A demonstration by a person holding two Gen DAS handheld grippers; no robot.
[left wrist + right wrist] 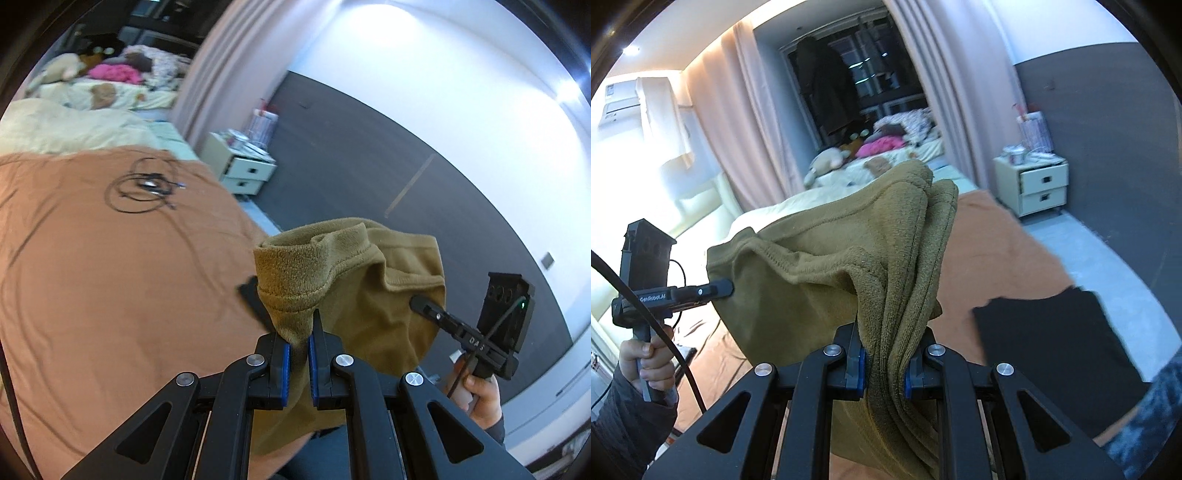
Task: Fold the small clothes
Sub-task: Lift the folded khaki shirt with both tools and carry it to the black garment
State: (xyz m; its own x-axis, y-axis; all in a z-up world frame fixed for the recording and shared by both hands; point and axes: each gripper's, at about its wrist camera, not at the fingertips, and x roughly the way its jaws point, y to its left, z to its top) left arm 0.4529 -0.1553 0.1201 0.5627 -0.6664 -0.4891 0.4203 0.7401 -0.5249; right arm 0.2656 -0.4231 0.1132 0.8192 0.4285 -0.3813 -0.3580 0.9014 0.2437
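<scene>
- The bed with a rust-orange cotton sheet (pixel 110 258) is the landmark; it spreads wide below both tools, and a coil of thin black cable (pixel 144 190) lies on it toward its far end
- The olive-brown fleece garment, thick and fuzzy with stitched hems (pixel 369 295), hangs in the air above the near edge of the bed, stretched between the two tools, off the sheet
- A flat black piece of cloth (pixel 1052 350) lies on the bed near its edge, to the right of the lifted garment in the right wrist view
- The left tongs (pixel 300 343) are clamped on a bunched hem of the garment, blue pads pressing the fabric
- The right tongs (pixel 884 363) are clamped on several gathered layers of the same garment
- Handling, as a judgement: the fleece looks soft, limp and light, not fragile; it sags between grips and its pile should resist slipping
- Best hold seems to be at the hemmed corners, where the doubled seam gives the pads something firm, letting the cloth drape flat onto the bed
</scene>
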